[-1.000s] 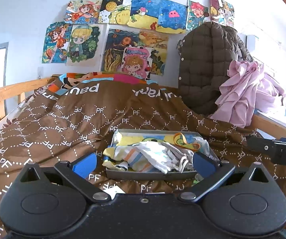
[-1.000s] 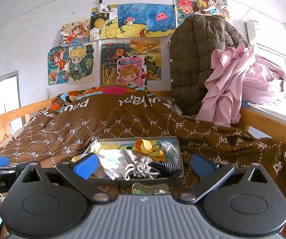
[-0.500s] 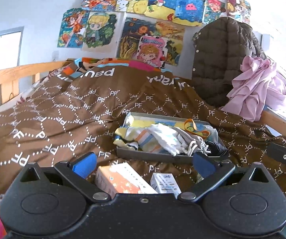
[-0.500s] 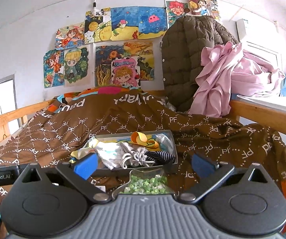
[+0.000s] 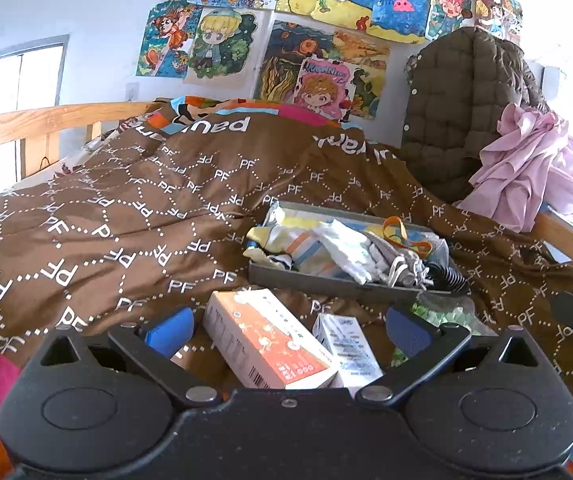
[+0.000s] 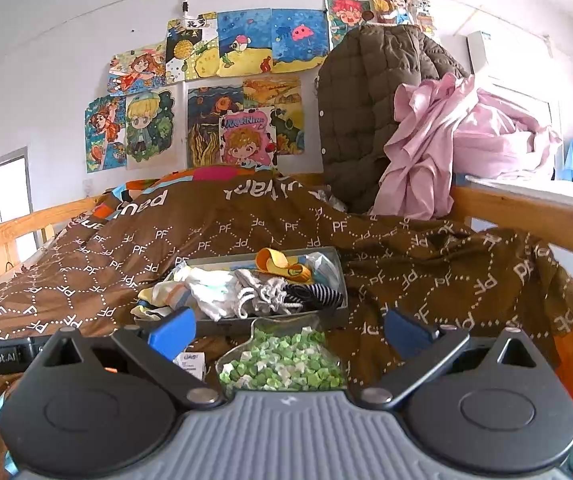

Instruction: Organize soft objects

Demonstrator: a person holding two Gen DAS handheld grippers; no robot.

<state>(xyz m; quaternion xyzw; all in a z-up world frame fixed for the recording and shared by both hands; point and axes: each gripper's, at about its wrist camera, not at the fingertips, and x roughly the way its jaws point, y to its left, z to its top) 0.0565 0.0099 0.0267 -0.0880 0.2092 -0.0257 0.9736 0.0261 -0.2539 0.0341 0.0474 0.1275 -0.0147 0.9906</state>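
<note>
- The left tongs (image 5: 288, 326) are hovering spread and empty above an orange box (image 5: 266, 338) and a white box (image 5: 346, 346).
- The right tongs (image 6: 288, 326) are hanging spread over a bag of green pieces (image 6: 282, 362).
- A grey tray (image 5: 338, 284) is sitting on the brown quilt (image 5: 126, 208) beyond, holding heaped socks (image 5: 338, 250).
</note>
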